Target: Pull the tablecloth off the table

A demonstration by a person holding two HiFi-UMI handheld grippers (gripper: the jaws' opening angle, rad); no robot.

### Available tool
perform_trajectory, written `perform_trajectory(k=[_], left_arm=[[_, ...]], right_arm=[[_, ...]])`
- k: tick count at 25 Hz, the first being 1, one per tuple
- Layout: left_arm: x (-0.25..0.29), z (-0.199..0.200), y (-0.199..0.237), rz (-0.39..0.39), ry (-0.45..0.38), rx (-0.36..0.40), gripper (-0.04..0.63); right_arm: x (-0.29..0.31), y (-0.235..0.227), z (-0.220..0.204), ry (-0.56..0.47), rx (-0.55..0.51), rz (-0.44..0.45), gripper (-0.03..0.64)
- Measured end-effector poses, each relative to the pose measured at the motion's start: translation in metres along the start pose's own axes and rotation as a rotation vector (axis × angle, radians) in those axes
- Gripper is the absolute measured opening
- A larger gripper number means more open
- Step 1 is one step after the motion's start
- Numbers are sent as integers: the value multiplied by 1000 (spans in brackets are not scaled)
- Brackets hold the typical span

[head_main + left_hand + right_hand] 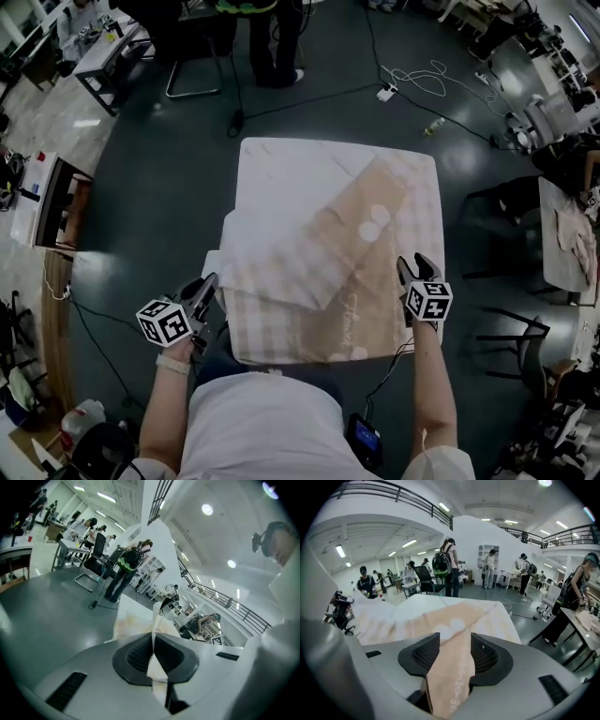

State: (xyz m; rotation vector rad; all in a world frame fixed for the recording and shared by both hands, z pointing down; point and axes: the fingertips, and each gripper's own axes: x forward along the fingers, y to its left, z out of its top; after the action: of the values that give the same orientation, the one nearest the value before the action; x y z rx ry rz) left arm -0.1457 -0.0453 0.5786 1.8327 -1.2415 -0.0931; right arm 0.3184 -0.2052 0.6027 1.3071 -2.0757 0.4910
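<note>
A beige checked tablecloth [328,244] lies rumpled and folded over on the table, with a white layer showing at its far and left parts. At the near left corner my left gripper [208,286] is shut on a thin white fold of the cloth [157,667], pinched between the pads of the left gripper [153,656]. My right gripper [415,267] is at the cloth's near right edge. In the right gripper view a beige strip of the cloth [450,677] lies between the jaws of the right gripper [454,656], which stand apart and do not press it.
People [272,37] stand beyond the table's far side. Cables and a power strip [386,92] lie on the dark floor behind it. Black chairs [511,202] and another table [562,239] stand to the right. Desks [47,202] stand at the left.
</note>
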Motion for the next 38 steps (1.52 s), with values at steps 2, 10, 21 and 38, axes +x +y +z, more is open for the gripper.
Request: perform_trajectory(k=[2, 10, 21, 38], left_arm=[[-6, -5, -4, 25, -14, -5, 12], [-22, -28, -13, 103, -48, -27, 12], [-28, -34, -14, 132, -53, -56, 12], [-14, -17, -10, 48, 62, -3, 12]], right_arm=[[20, -20, -14, 63, -44, 4, 195], [85, -64, -53, 245, -34, 93, 227], [105, -73, -71, 348, -46, 114, 227], [88, -22, -91, 371, -152, -21, 35]])
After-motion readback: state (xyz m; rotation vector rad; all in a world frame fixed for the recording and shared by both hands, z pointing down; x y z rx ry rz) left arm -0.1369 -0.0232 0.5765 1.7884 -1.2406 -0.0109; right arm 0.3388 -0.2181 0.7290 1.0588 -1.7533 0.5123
